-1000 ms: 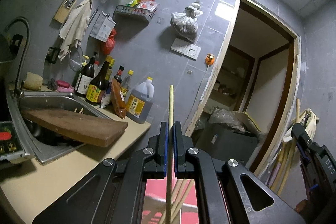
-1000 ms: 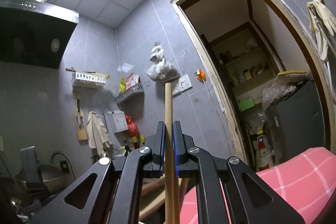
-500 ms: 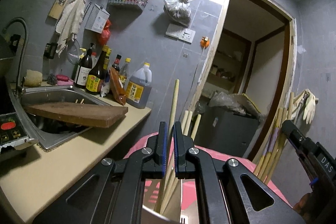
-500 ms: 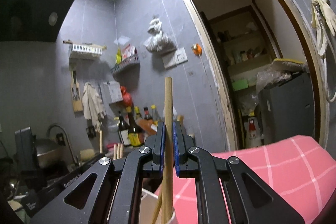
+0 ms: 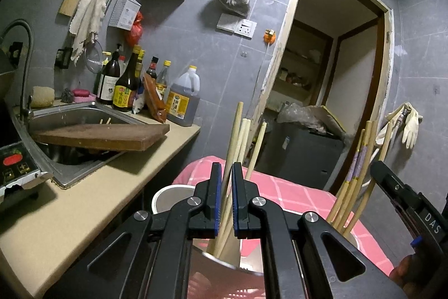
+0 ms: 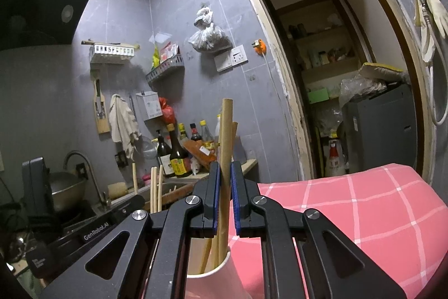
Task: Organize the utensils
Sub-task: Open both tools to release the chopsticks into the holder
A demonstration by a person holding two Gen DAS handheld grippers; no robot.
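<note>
You've lowered both chopsticks into cups; each hand-held gripper [image 5: 224, 196] [image 6: 223, 196] stays clamped on its chopstick [image 5: 233, 131] [image 6: 225, 136]; only your left view shows the worktop [image 5: 92, 195] beside the cup [image 5: 168, 194].

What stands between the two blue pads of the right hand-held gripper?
A wooden chopstick stands between the right hand-held gripper's pads, its lower end in a white cup holding others; the right wrist view shows it.

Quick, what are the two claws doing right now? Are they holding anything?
Left claw: closed on a wooden chopstick standing in a shiny metal holder.
Right claw: closed on a wooden chopstick that reaches down into a white cup.
</note>
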